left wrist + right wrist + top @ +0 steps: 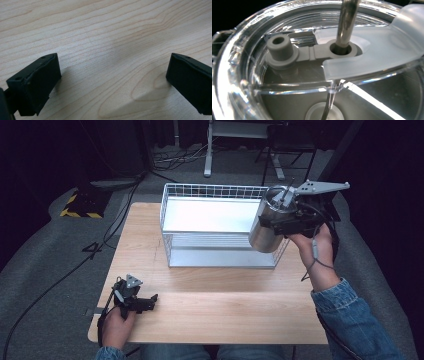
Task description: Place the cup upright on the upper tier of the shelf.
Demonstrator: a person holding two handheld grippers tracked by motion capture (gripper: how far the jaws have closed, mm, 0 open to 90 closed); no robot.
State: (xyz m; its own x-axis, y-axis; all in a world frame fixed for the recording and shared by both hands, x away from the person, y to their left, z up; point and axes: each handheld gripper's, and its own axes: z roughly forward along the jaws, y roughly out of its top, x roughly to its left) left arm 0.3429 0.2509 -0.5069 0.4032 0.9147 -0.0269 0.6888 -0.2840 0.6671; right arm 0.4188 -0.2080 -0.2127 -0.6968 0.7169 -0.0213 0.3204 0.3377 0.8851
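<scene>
A: Steel tumbler (270, 227) with clear lid (287, 75) and metal straw (347, 22), upper right of the high view, held over the wire rack's (170, 210) right end.

B: Handling?

A: Rigid, smooth, probably slippery; grip near the rim. Right gripper (290, 217) appears clamped on it, jaws hidden behind the cup.

B: Left?

A: Left gripper (150, 301) wide open, empty, lower left on the wooden table (105, 30).
</scene>
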